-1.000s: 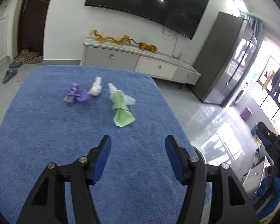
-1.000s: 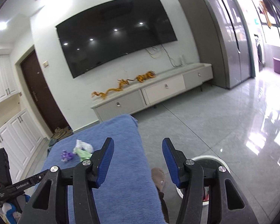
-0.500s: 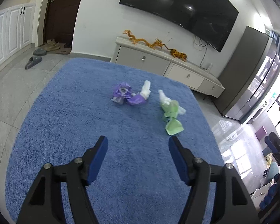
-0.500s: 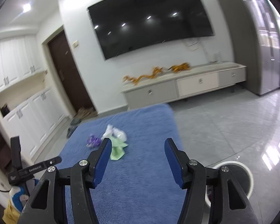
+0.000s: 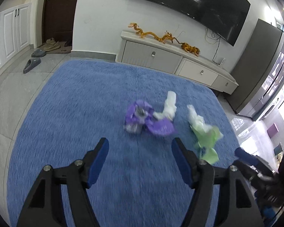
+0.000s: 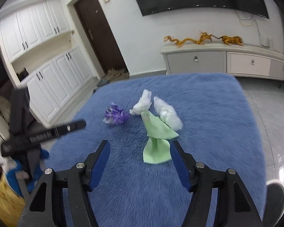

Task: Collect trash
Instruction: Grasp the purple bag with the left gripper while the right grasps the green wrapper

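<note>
Trash lies on a blue rug [image 5: 85, 113]: a crumpled purple wrapper [image 5: 142, 117], a white tissue [image 5: 169, 104] and a green paper with clear plastic [image 5: 206, 134]. My left gripper [image 5: 140, 151] is open and empty, just short of the purple wrapper. In the right wrist view the purple wrapper [image 6: 115, 116], white tissue [image 6: 143, 104], green paper [image 6: 157, 136] and clear plastic [image 6: 168, 115] lie on the rug [image 6: 208, 113]. My right gripper [image 6: 140, 151] is open and empty, its tips at the near end of the green paper.
A white TV cabinet [image 5: 170, 58] with gold dragon ornaments stands past the rug. Slippers [image 5: 32, 64] lie on the tiled floor at left. White cupboards [image 6: 53, 79] line the left wall. The other gripper [image 6: 41, 134] shows at left in the right wrist view.
Both grippers have moved closer to the trash. The right gripper has swung left from the floor side, over the rug, up to the green paper. Both stay open.
</note>
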